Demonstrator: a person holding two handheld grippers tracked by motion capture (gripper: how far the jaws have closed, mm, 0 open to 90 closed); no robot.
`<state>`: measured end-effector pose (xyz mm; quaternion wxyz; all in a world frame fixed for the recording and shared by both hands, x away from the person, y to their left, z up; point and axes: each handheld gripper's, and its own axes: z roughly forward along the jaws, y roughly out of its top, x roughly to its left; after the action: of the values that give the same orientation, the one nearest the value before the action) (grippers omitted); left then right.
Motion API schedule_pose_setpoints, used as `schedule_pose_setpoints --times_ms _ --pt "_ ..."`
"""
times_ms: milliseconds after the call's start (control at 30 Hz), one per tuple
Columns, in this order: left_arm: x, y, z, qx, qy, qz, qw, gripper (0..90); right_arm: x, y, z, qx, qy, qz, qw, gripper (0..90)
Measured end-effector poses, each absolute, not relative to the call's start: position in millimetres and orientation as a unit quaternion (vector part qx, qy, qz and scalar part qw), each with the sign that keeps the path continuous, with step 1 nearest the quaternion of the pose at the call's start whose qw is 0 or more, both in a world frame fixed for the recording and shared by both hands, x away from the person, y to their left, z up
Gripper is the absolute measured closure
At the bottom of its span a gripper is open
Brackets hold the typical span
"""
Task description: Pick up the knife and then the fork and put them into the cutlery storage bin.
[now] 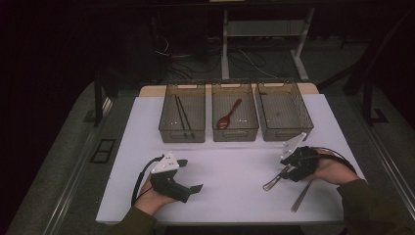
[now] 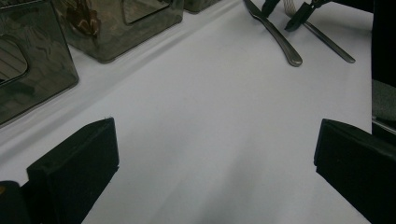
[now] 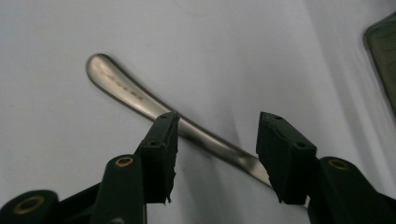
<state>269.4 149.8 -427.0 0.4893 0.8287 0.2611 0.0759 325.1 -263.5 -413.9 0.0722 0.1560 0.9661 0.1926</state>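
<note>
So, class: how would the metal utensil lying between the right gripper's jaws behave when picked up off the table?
The metal utensil looks polished, so probably slippery in the jaws. Its slim, solid handle suggests stiff, not floppy. Lying flat on the table, it's unlikely to roll.

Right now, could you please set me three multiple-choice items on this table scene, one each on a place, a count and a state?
1. Where does the brown spoon lie?
A. left bin
B. middle bin
C. right bin
2. How many bins stand in the row?
A. two
B. three
C. four
3. How is the right gripper set over the metal handle?
A. open
B. clamped on it
C. shut beside it

Answers: 1 B, it rests in the middle bin. 2 B, three stand side by side. 3 A, both fingers stand apart, the handle passing between them on the table.
</note>
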Motion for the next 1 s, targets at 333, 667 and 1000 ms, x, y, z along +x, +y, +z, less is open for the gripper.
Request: schedule_pose_setpoints --times_ms 333,667,1000 --pt "269.1 148.9 -427.9 0.829 0.262 0.073 0.489 0.0 335.9 -256.2 -421.0 0.111 0.983 0.140 0.048 43.7" --pt "269.5 149.2 -428.2 0.829 0.263 0.074 0.489 0.0 336.2 -255.2 -422.1 0.084 0.988 0.117 0.048 44.1" --pt "269.6 149.2 -428.0 0.828 0.263 0.074 0.489 0.0 342.7 -257.2 -423.2 0.099 0.987 0.124 0.023 49.7"
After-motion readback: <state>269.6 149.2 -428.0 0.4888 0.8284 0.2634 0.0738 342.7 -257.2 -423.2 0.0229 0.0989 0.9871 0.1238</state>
